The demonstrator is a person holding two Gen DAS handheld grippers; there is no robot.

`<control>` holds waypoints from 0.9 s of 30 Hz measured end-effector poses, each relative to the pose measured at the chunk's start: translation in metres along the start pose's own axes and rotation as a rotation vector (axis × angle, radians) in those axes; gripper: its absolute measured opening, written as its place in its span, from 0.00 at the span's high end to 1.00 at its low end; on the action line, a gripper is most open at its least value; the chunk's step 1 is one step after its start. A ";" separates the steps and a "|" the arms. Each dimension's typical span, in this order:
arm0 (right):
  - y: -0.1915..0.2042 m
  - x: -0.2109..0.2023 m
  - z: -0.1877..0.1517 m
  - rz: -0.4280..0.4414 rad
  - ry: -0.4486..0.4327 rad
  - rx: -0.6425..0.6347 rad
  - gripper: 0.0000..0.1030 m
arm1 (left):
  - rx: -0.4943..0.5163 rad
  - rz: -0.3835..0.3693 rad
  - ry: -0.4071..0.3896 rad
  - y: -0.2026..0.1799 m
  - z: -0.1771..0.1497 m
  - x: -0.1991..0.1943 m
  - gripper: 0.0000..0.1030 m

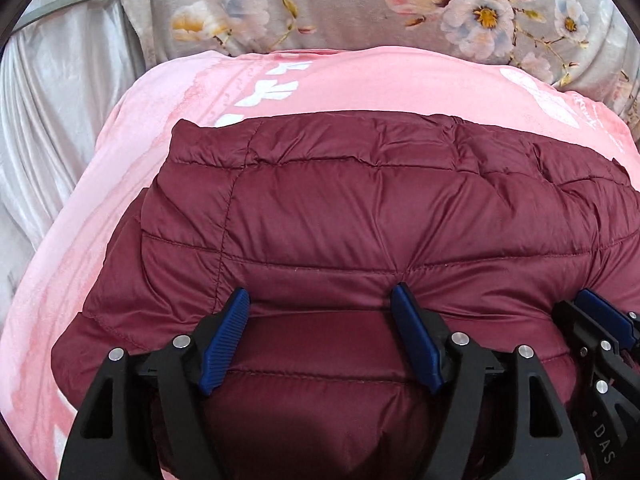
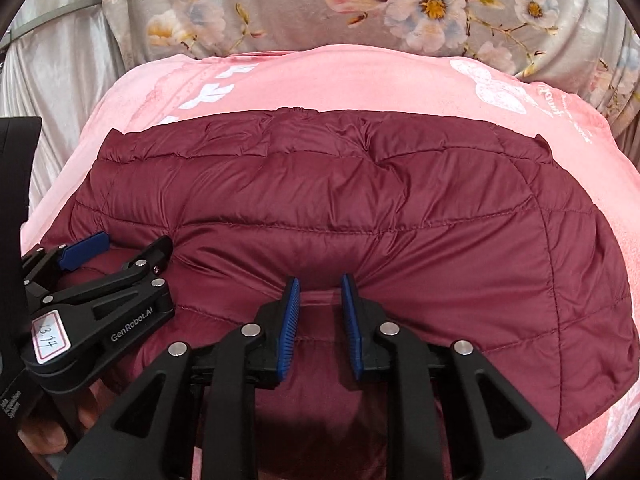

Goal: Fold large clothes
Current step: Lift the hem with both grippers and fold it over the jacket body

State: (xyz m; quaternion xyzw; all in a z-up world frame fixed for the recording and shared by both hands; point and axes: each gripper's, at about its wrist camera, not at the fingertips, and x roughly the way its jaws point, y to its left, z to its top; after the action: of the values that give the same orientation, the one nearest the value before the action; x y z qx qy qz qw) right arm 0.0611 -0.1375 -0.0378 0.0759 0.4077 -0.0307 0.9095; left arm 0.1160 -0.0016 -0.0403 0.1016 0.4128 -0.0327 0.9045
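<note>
A dark red quilted puffer jacket (image 1: pixel 360 208) lies folded across a pink blanket (image 1: pixel 360 76). My left gripper (image 1: pixel 320 299) hovers at the jacket's near folded edge, jaws wide apart, with puffy fabric below them and nothing pinched. It also shows at the left of the right wrist view, the left gripper (image 2: pixel 124 249) spread over the jacket (image 2: pixel 340 200). My right gripper (image 2: pixel 321 283) stands at the same near edge further right, its blue pads (image 2: pixel 289 320) a narrow gap apart. The fabric puckers at its tips, but the pads do not press on it. The right gripper (image 1: pixel 600 312) sits close beside the left.
The pink blanket (image 2: pixel 360 84) with white prints covers the bed under the jacket. A grey floral pillow or quilt (image 1: pixel 400 4) lies beyond it. Shiny silver-white cloth (image 1: pixel 60 120) hangs at the left. Part of a hand (image 2: pixel 60 428) shows under the left gripper.
</note>
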 end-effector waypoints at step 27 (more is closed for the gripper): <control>0.038 -0.027 -0.014 0.042 0.062 -0.028 0.79 | -0.441 -0.071 0.127 0.176 -0.042 -0.042 0.31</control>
State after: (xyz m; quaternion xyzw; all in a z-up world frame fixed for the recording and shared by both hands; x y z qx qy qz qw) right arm 0.0370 -0.0975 -0.0222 0.0726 0.4343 -0.0033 0.8978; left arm 0.0825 0.1777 -0.0078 -0.1111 0.4694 0.0331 0.8754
